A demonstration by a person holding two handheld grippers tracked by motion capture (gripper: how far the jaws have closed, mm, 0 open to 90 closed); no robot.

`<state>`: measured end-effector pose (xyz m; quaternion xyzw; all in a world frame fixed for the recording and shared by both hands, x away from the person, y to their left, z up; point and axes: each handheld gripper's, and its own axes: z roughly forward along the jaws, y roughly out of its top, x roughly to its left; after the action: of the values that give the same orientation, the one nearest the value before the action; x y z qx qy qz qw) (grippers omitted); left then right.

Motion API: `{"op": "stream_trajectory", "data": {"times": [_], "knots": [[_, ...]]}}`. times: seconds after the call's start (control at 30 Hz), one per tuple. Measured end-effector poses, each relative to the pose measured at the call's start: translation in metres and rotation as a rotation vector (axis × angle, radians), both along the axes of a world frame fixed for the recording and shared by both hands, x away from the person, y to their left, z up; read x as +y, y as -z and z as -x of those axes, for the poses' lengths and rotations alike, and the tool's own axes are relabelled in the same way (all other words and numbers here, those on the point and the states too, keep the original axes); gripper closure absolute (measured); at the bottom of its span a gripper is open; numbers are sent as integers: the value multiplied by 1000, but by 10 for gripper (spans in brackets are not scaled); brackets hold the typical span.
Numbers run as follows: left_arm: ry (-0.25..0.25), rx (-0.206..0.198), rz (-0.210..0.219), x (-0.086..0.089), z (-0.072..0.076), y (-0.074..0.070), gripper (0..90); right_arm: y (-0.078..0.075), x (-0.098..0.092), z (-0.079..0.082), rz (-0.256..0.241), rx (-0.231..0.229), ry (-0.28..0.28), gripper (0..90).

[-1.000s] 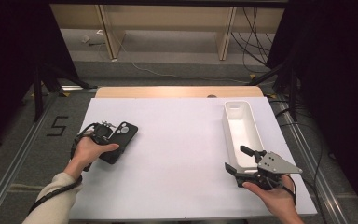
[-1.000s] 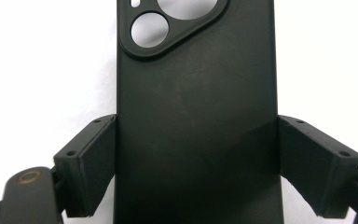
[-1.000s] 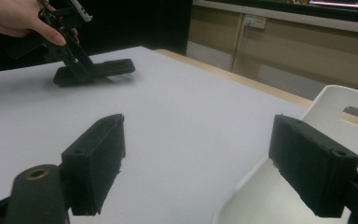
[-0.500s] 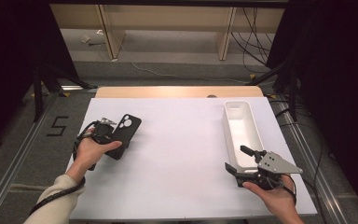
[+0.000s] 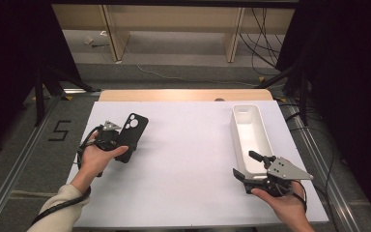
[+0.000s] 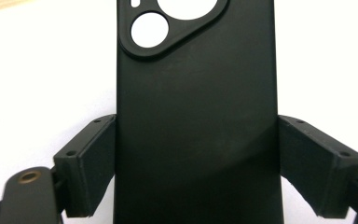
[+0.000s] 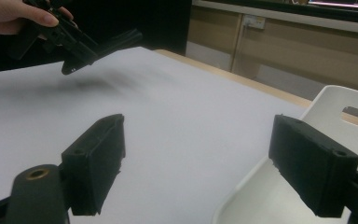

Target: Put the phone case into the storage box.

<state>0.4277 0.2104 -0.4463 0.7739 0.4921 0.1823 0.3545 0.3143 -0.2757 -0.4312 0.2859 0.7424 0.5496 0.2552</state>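
A black phone case [image 5: 134, 129] with round camera cut-outs is held off the white table at the left. My left gripper [image 5: 127, 145] is shut on its lower half. In the left gripper view the case [image 6: 196, 84] stands between the two jaws, which press on its long edges, and the gripper [image 6: 196, 161] has its middle on the case. At the table's front right my right gripper [image 5: 245, 164] is open with nothing between its fingers. In the right gripper view this gripper [image 7: 205, 158] faces across the table, and the case [image 7: 121, 39] hangs tilted at the far upper left.
A long white tray [image 5: 235, 128] lies along the right side of the white table [image 5: 188, 159], just beyond the right gripper; its rim [image 7: 335, 95] is close by the right jaw. A wooden strip [image 5: 183, 94] borders the far edge.
The left gripper has lifted the phone case off the table and carried it a little forward and to the right, tilting it up. The right gripper has stayed in place.
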Motion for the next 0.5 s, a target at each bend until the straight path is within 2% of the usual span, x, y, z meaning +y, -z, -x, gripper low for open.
{"op": "stream_trajectory", "data": {"times": [0.5], "knots": [[23, -89, 39, -14, 14, -8, 161, 0, 0, 0, 1, -1, 6, 197]]}}
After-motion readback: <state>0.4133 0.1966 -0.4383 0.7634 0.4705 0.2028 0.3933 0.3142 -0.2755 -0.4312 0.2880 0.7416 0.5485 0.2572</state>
